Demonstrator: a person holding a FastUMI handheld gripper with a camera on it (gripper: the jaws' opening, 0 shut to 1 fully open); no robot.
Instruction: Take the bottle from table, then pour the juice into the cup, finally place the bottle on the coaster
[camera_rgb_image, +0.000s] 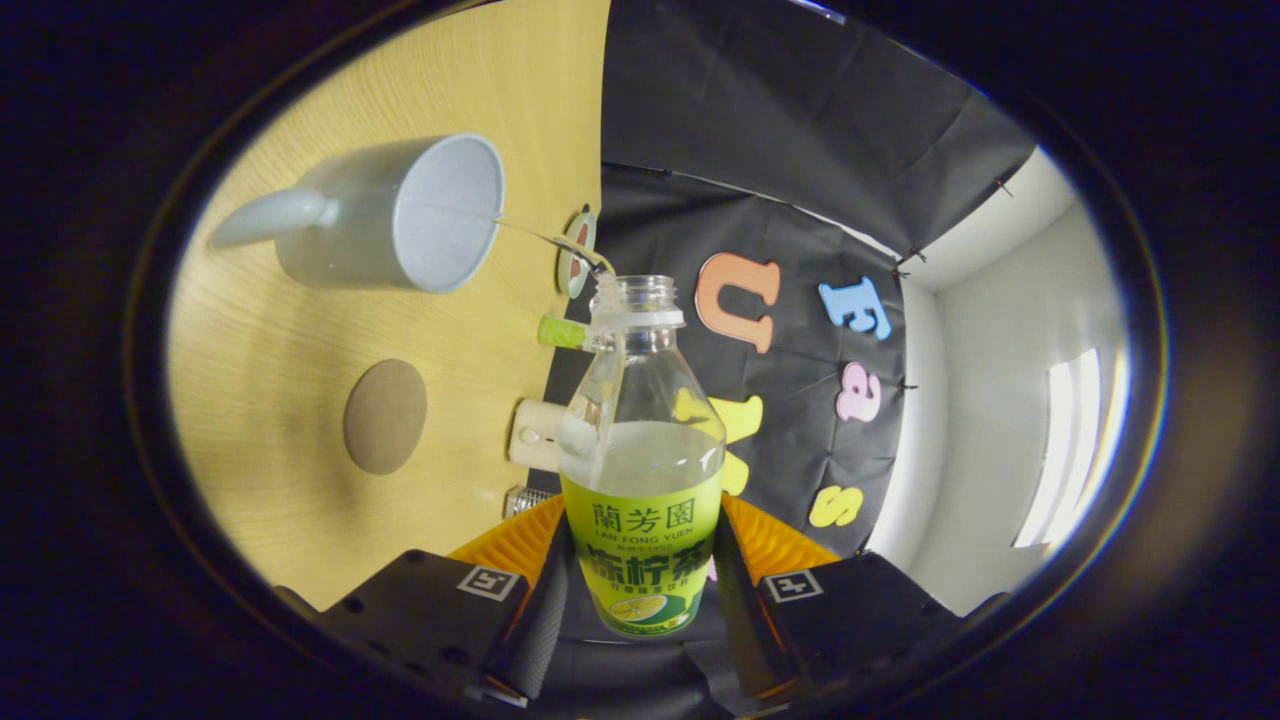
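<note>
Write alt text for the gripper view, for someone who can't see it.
The gripper is shut on an uncapped juice bottle, tipped so a thin stream runs from its mouth into a grey cup on the wooden table. A round brown coaster lies beside the cup.

Bottle (640, 440) between the jaws, cup (400, 215) and coaster (385, 416) beyond.

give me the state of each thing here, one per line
bottle: uncapped, tipped toward the cup, partly full, a thin stream leaving its mouth
cup: on the table, mouth open, stream reaching its rim
coaster: bare, on the table beside the cup
hand-held gripper: shut on the bottle, fingers pressing both sides of its label
</note>
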